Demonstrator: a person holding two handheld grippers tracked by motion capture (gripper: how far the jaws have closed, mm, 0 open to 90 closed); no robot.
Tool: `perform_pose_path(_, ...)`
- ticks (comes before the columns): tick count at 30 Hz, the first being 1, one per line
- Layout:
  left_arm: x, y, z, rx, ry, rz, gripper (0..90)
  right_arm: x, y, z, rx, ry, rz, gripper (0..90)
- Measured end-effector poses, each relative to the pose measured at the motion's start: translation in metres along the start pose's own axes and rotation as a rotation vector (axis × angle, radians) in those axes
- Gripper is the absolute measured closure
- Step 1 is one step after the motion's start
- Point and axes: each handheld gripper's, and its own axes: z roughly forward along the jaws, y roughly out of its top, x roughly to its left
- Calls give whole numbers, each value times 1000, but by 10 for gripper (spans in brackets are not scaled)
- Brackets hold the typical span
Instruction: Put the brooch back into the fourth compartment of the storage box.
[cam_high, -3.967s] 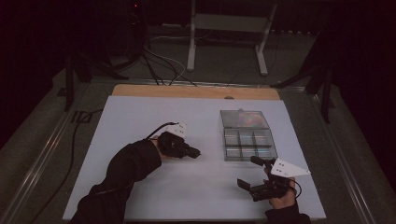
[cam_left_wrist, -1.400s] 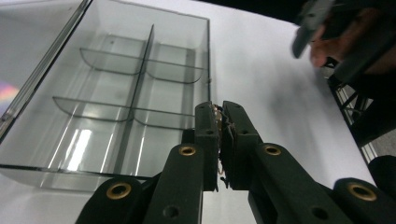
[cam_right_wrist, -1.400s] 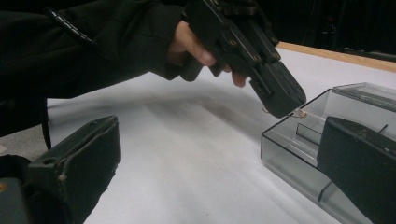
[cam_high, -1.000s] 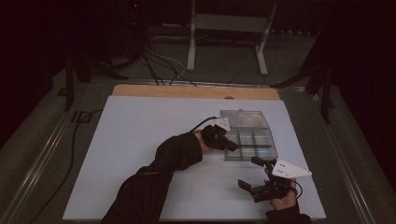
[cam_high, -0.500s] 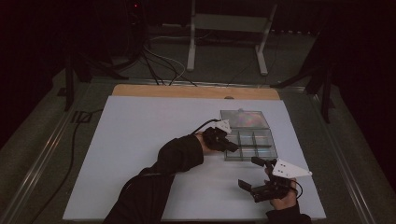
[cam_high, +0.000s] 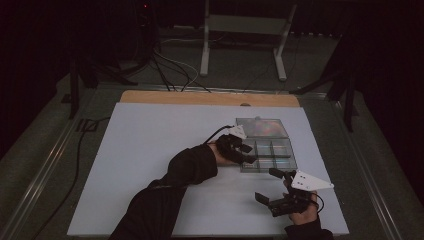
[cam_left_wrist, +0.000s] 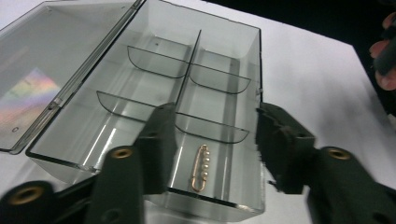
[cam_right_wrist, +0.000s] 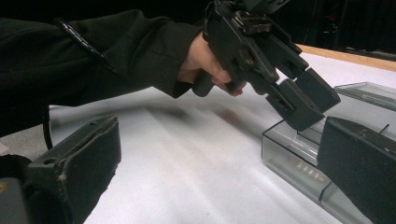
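Observation:
A clear plastic compartment box (cam_high: 280, 159) stands open on the white table, its lid (cam_high: 261, 127) laid flat behind it. My left gripper (cam_high: 246, 154) hangs over the box's near left end. Its jaws have just been opening, and they stand apart with nothing pressed between them (cam_left_wrist: 215, 121). Below them a gold pin with small pearls (cam_left_wrist: 201, 167) lies in the nearest compartment of the box (cam_left_wrist: 154, 46). My right gripper (cam_high: 270, 186) rests open near the table's front right, empty (cam_right_wrist: 219, 154), and faces the left gripper (cam_right_wrist: 303, 100) and the box (cam_right_wrist: 289, 154).
The white table top (cam_high: 150, 150) spreads wide to the left of the box. A wooden strip (cam_high: 200, 97) runs along its far edge. Cables and a metal stand (cam_high: 240, 25) lie on the floor beyond. The box's other compartments look bare.
Since the earliest frame my left hand has moved right from the table's middle to the box. Over the last second both hands stay in place.

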Motion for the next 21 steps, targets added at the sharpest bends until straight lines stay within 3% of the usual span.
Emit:
perform_pose_path(10,-8,6,-22,-22,20,-12,193,0,0,1,4,0,0,0)
perform_pose_path(13,-8,6,-33,-30,28,-22,156,0,0,0,-1,-2,0,0)
perform_pose_path(15,-9,5,-41,-34,16,-28,38,0,0,0,2,-3,1,0)
perform_pose_path(21,-13,-3,-67,-45,42,-30,14,0,0,0,5,-7,1,0)
